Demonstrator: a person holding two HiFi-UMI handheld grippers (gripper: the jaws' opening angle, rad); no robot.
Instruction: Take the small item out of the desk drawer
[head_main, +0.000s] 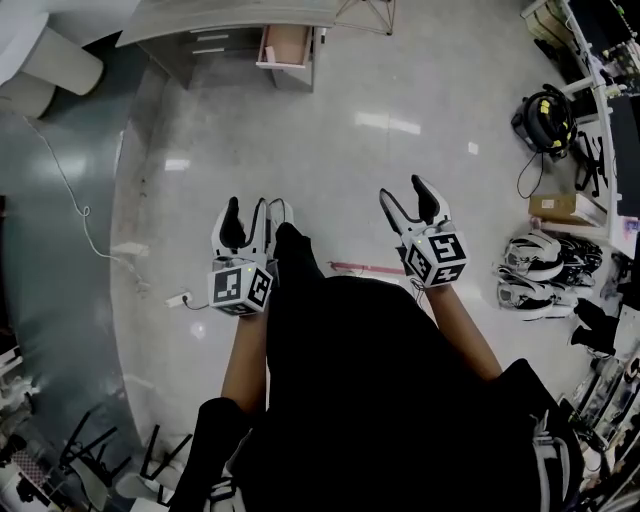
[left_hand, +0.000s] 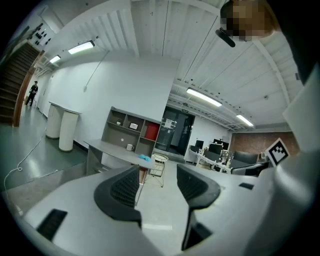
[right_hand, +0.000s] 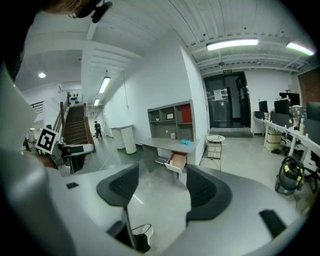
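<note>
both claws released and empty, left claw (head_main: 254, 222), right claw (head_main: 414, 203), held level, far from open drawer (head_main: 286, 47)

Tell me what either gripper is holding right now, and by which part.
Nothing. The left gripper and right gripper both have open, empty jaws.

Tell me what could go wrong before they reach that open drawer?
The white cable trails across the floor at the left, so a foot might catch it. The open drawer juts from the desk and could be bumped. Its contents can't be made out from here, so the open left gripper and right gripper may fumble.
</note>
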